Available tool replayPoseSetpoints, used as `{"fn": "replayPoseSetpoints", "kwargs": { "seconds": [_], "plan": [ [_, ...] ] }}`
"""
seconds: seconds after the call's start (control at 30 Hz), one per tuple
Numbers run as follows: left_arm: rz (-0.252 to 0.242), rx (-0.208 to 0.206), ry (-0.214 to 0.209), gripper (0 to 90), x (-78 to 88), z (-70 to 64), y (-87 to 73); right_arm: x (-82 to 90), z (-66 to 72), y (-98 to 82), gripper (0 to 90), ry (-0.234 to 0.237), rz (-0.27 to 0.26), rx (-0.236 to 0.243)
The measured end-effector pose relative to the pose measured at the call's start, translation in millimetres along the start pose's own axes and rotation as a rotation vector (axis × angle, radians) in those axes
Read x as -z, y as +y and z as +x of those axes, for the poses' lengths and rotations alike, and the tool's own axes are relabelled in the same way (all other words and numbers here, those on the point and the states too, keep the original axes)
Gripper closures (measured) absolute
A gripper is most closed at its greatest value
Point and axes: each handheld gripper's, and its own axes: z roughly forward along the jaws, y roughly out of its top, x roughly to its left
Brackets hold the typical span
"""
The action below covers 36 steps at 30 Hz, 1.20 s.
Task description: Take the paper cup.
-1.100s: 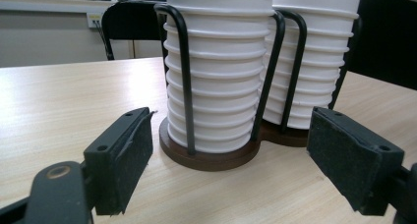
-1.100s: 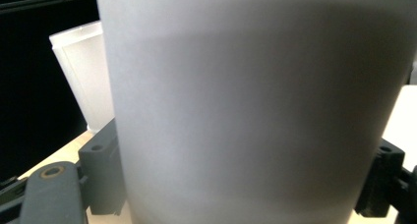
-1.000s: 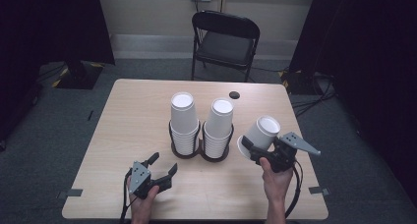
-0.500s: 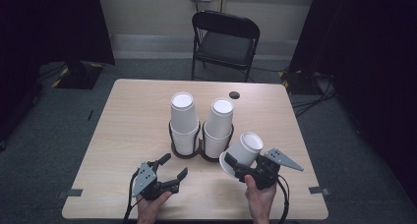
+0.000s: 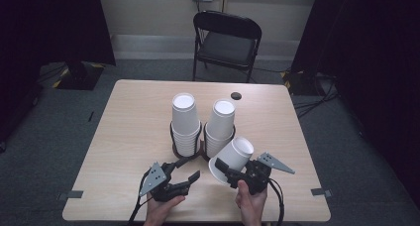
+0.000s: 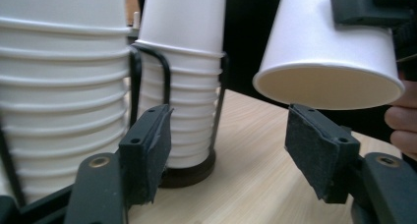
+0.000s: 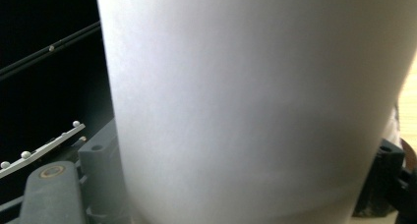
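Now | right tool [image 5: 224, 169] grips tilted cup [image 5: 232, 159] | left tool [image 5: 185, 169] apparently empty, closing

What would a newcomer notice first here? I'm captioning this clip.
Two tall stacks of white paper cups in black wire holders stand mid-table. In front of them, the right claw holds a single white cup tilted above the tabletop, beside the empty left claw.

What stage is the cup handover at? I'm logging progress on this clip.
Done: one white cup is off the two stacks and clamped in the right gripper, tilted over the table. In hand: the left gripper, jaws just closing, empty, faces its rim. Left: taking it.
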Motion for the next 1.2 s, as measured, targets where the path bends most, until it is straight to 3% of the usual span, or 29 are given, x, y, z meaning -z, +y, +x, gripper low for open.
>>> {"fn": "replayPoseSetpoints", "kwargs": {
  "seconds": [0.17, 0.5, 0.63, 0.87, 1.03, 1.2],
  "plan": [
    [-0.048, -0.003, -0.006, 37.1, -8.3, -3.7, -1.2, -6.5, 5.5, -2.1, 16.0, 0.028, 0.017, -0.006],
    [-0.153, -0.056, -0.014, 42.3, -24.6, -12.9, -5.4, -18.3, 14.7, -9.1, 15.9, 0.082, 0.068, -0.004],
    [-0.164, -0.083, -0.015, 45.5, -28.6, -15.8, -6.1, -24.1, 19.3, -11.2, 15.8, 0.090, 0.095, 0.006],
    [-0.177, -0.145, 0.043, 52.3, -27.4, -22.5, -5.4, -30.3, 21.9, -14.2, 15.7, 0.111, 0.130, -0.002],
    [-0.157, -0.153, 0.069, 67.0, -24.7, -22.1, -4.9, -32.4, 20.3, -15.1, 14.8, 0.110, 0.134, -0.020],
    [-0.133, -0.140, 0.045, 78.3, -22.8, -17.5, -4.6, -32.6, 20.0, -16.1, 11.2, 0.083, 0.111, 0.006]
  ]
}}
